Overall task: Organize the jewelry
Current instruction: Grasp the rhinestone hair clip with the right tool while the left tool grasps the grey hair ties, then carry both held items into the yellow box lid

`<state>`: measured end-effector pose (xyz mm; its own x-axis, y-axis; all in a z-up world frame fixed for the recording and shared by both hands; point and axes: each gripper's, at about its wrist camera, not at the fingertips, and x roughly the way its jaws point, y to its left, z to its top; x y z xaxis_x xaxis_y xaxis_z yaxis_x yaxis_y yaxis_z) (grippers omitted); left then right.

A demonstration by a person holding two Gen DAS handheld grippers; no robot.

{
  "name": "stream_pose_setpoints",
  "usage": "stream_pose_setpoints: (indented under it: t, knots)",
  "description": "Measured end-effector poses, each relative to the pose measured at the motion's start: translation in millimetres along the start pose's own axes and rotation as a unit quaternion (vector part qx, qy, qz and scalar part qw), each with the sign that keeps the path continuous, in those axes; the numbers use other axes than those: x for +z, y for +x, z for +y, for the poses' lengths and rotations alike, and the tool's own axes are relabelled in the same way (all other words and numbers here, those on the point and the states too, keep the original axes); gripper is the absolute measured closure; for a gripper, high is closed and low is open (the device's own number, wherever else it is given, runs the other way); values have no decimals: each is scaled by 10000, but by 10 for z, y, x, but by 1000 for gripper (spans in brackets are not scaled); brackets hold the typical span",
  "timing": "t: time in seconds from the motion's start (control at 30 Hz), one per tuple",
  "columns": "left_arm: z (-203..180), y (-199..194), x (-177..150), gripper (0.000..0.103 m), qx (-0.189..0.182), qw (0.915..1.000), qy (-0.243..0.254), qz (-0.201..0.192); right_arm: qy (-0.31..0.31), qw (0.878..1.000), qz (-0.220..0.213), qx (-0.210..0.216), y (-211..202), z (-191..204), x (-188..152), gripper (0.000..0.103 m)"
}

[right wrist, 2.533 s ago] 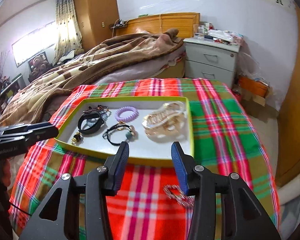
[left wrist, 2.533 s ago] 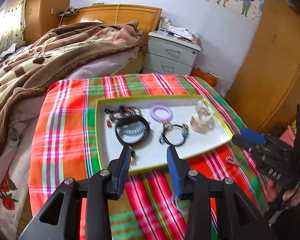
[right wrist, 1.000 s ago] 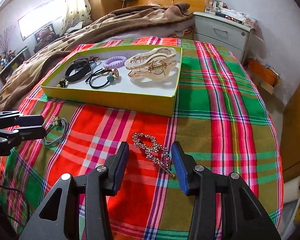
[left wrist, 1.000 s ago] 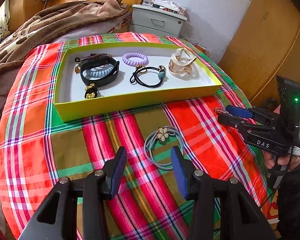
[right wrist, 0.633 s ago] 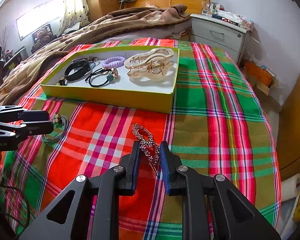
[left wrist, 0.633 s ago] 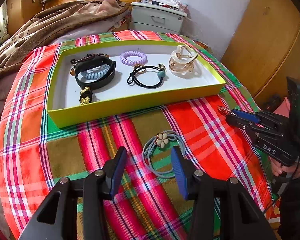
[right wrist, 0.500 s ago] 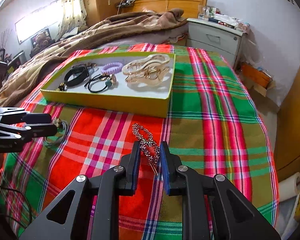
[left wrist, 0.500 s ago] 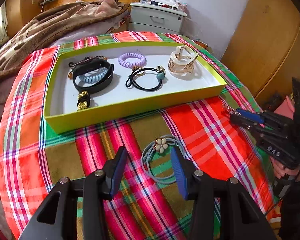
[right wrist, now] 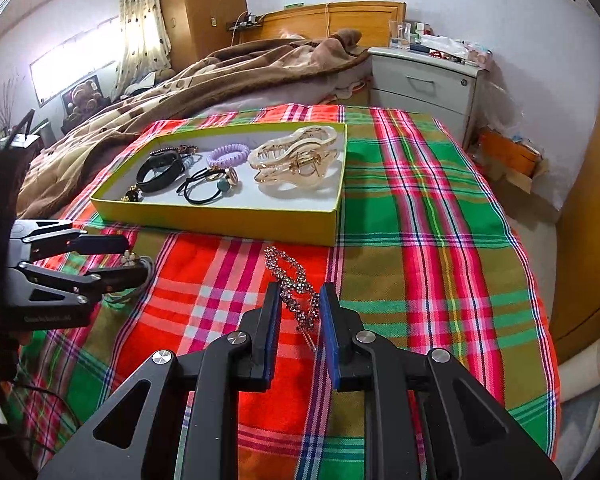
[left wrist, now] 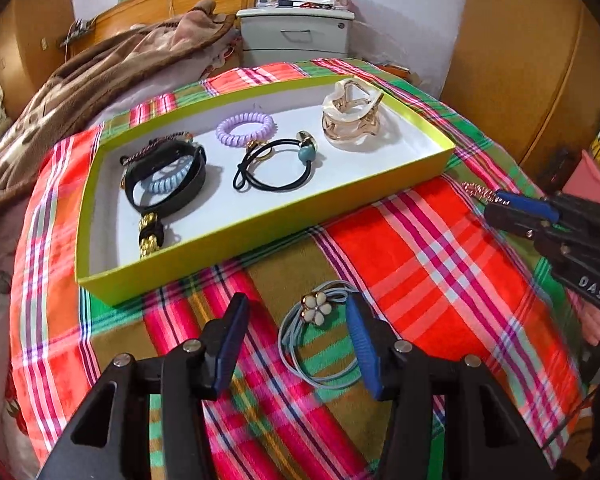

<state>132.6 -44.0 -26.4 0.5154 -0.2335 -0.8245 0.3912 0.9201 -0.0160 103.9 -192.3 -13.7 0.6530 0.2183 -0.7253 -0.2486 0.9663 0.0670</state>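
Note:
A yellow-green tray [left wrist: 260, 224] [right wrist: 220, 222] on the plaid cloth holds a clear claw clip [left wrist: 350, 120] [right wrist: 296, 158], a purple coil tie [left wrist: 245, 128], a black elastic with a teal bead [left wrist: 276, 168], a black band [left wrist: 164, 178] and a gold charm [left wrist: 150, 238]. My left gripper [left wrist: 296, 332] is open, its fingers either side of a grey-blue hair tie with a white flower [left wrist: 318, 308]. My right gripper [right wrist: 298, 312] is shut on a rhinestone hair clip [right wrist: 288, 274], held just above the cloth; it also shows in the left wrist view [left wrist: 480, 191].
The plaid cloth [right wrist: 420, 240] covers a table beside a bed with a brown blanket [right wrist: 220, 76]. A white nightstand [right wrist: 424, 80] stands behind. A wooden wardrobe [left wrist: 532, 60] is at the right. The table edge drops off at the right.
My right gripper closed on the rhinestone clip and lifted it slightly toward the tray. My left gripper stayed open over the flower hair tie, shifting a little.

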Motion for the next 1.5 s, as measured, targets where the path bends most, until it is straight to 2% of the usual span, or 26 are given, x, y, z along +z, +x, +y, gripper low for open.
stream_pose_setpoints:
  t: [0.17,0.23,0.3,0.4,0.67,1.03,1.5]
  knots:
    - [6,22,38,52,11,10000,-15,-11,39,10000,-27,17,-17,9,2,83]
    - [12,15,35,60,94,9999,-37,-22,38,10000,-37,0,-28,9,1,83]
    - [25,2,31,77,82,9999,-69,-30,38,10000,-45,0,-42,10,5,83]
    - [50,-15,20,86,22,9999,-136,-20,26,10000,-67,-7,-66,33,7,83]
    - [88,-91,-4,86,-71,9996,-251,-110,-14,9999,-112,-52,-113,101,35,83]
    - [148,-389,41,86,-81,9982,-356,-483,-174,9995,-265,-43,-221,252,103,83]
    - [398,-688,297,86,69,9945,-507,-909,-281,9977,-622,55,-301,423,412,83]
